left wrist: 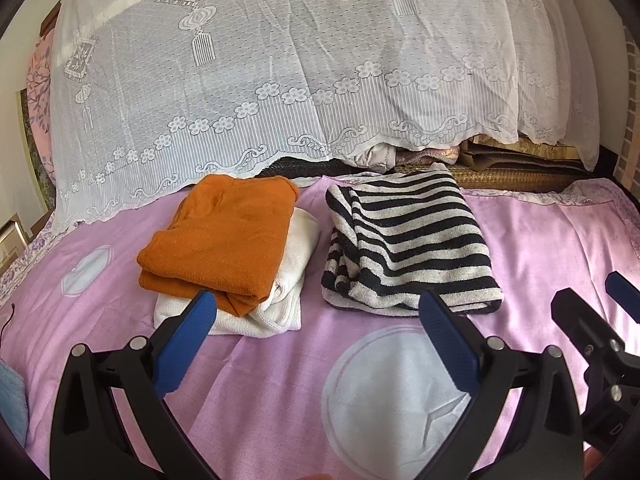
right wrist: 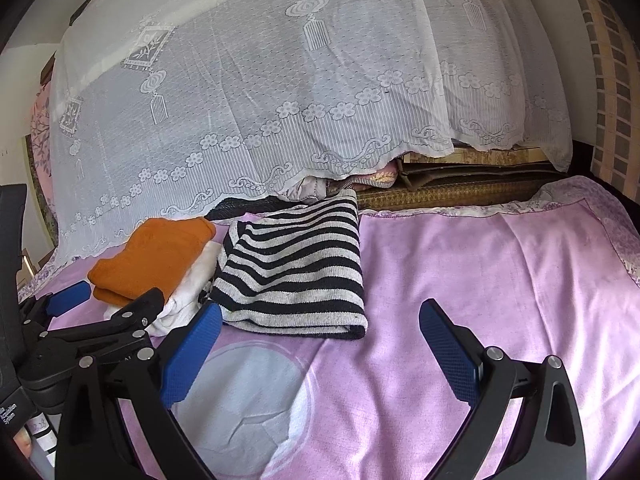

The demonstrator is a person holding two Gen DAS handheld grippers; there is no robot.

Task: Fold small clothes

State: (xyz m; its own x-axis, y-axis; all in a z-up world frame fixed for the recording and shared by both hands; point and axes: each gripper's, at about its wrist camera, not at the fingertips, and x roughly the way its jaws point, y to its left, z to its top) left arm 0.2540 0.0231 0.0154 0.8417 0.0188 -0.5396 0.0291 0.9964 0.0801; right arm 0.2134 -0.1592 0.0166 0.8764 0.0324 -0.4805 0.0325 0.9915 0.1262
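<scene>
We hold the left tool (left wrist: pixel 316 306) and the right tool (right wrist: pixel 320 316) spread wide and grasping nothing, both low over the pink bedsheet (left wrist: pixel 560 248). Just ahead lie the folded striped garment (left wrist: pixel 408 240) and, beside it, the orange garment (left wrist: pixel 224 236) stacked on a white one (left wrist: pixel 296 256). A lace curtain (left wrist: pixel 280 60) hangs behind them. Only our right view shows the brick-patterned wall (right wrist: pixel 608 80); only our left shows a blue cloth (left wrist: pixel 12 404).

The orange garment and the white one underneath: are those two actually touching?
Touching. In the left wrist view the folded orange garment lies directly on the folded white garment, overlapping it with no gap; the right wrist view shows the same stack.
</scene>
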